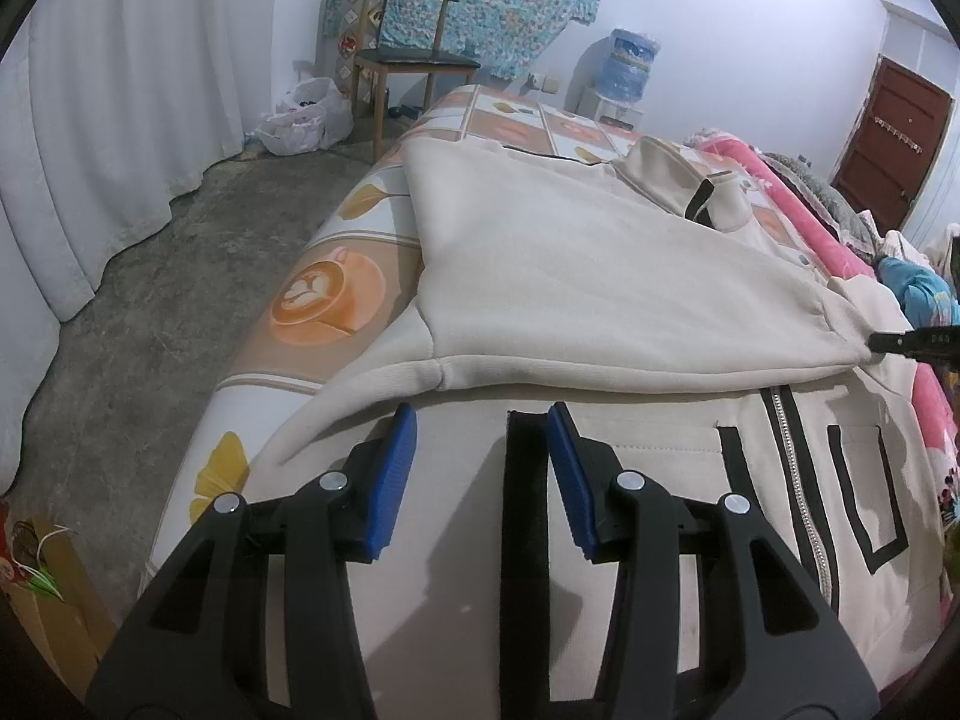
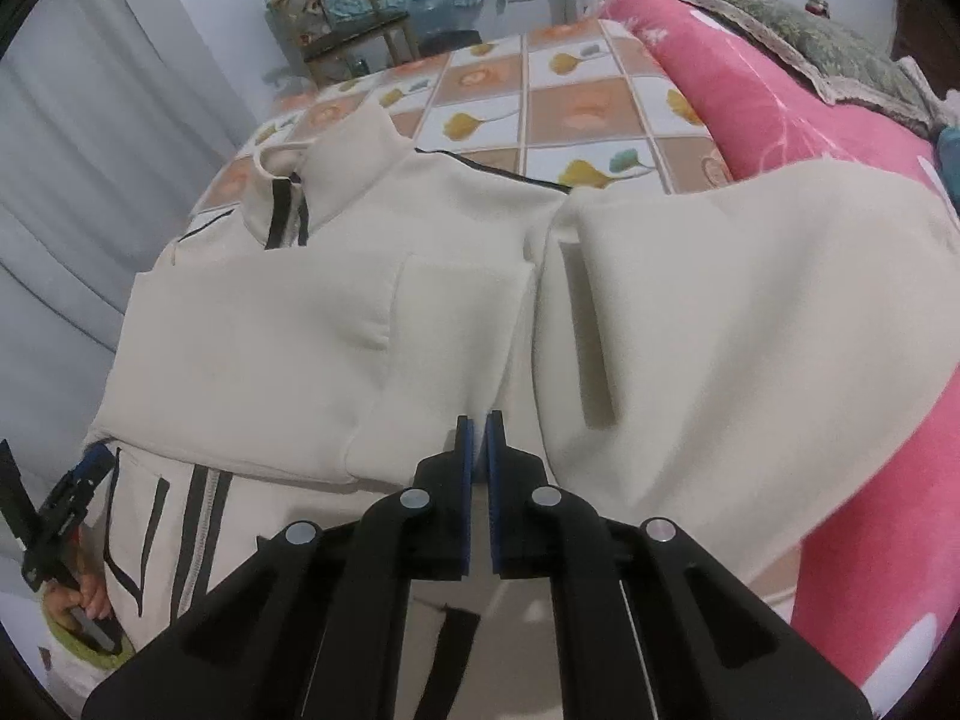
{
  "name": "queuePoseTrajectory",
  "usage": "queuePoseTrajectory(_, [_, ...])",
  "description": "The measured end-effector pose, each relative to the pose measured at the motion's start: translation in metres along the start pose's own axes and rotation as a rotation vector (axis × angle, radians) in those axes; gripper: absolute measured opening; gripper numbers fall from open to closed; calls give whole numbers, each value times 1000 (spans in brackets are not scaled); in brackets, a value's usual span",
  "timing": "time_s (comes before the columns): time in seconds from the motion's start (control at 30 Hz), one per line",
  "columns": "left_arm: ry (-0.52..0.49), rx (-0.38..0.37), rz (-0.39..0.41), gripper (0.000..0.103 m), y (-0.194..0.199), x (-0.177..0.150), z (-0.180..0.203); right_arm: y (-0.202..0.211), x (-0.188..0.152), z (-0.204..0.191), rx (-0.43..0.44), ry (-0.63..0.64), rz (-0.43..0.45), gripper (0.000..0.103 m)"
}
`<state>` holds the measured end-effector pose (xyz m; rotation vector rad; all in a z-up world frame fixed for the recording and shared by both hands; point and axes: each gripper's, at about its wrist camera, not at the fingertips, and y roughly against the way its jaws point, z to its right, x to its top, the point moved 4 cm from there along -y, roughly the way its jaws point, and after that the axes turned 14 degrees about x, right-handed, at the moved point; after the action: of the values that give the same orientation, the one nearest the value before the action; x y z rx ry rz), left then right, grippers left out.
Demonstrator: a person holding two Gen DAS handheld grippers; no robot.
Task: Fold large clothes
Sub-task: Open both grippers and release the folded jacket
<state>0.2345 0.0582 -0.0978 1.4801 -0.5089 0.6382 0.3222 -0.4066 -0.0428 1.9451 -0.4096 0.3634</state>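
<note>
While the cream jacket (image 1: 588, 276) is spread on the bed (image 1: 336, 276), the left tool (image 1: 483, 468) is held half open, empty; the right tool (image 2: 479, 462) is closed, gripping nothing visible. A pink quilt (image 2: 780, 108) lies beside the jacket.

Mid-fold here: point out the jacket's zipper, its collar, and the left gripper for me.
zipper (image 1: 793, 456): left wrist view, on the silver teeth between the black stripes.
collar (image 2: 351, 171): right wrist view, on the upright cream panel beside the black trim.
left gripper (image 1: 483, 420): left wrist view, midway between its blue fingertips, jaws apart.
</note>
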Motion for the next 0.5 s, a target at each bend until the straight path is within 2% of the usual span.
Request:
queuePoseTrajectory(0.13, [-6, 3, -1, 43, -1, 0, 1, -19, -10, 16, -18, -21, -43, 4])
queuePoseTrajectory(0.27, [-8, 2, -3, 43, -1, -1, 0, -10, -8, 14, -19, -34, -34, 5])
queuePoseTrajectory(0.43, [-8, 3, -2, 44, -1, -1, 0, 12, 4, -6, -102, 68, 12, 9])
queuePoseTrajectory(0.5, [-11, 7, -1, 44, -1, -1, 0, 10, 9, -14, -95, 97, 15, 9])
